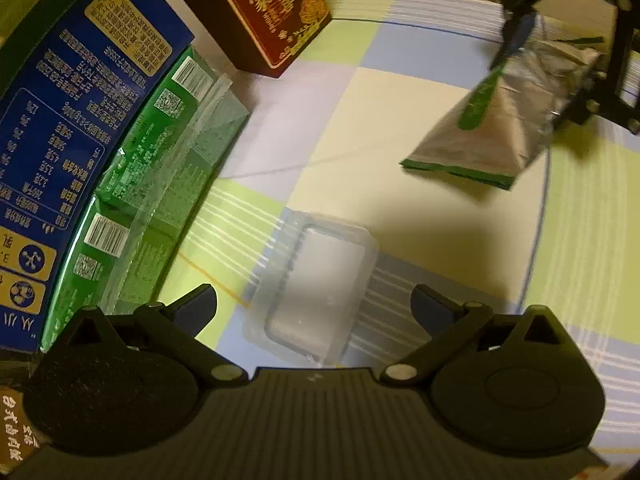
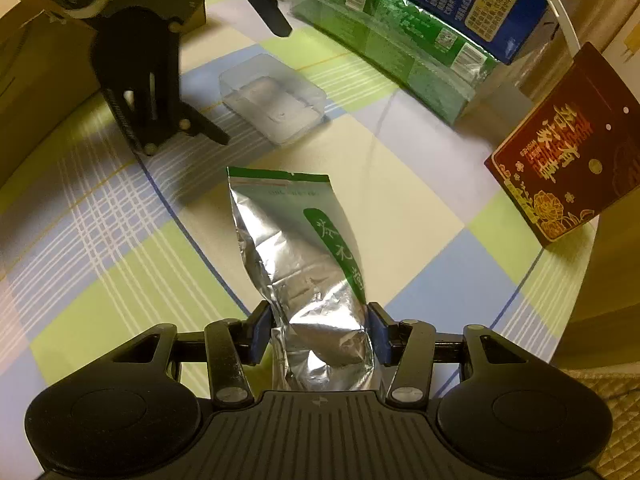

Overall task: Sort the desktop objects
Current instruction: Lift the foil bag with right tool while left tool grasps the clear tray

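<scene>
A silver foil pouch [image 2: 296, 264] with a green label and green top edge is held above the checked tablecloth, my right gripper [image 2: 318, 334] shut on its lower end. In the left wrist view the same silver foil pouch [image 1: 492, 132] hangs at the upper right from the right gripper [image 1: 560, 52]. A clear plastic box [image 1: 316, 292] lies on the cloth between the spread fingers of my left gripper [image 1: 314, 308], which is open. The right wrist view shows the clear plastic box [image 2: 276, 98] and the left gripper [image 2: 248, 80] hovering over it.
A green carton in clear wrap [image 1: 152, 184] and a blue carton [image 1: 68, 120] stand along the left. A dark red box with gold lettering [image 1: 268, 12] stands at the back. The tablecloth [image 1: 352, 128] has open room in its middle; its edge curves at the right.
</scene>
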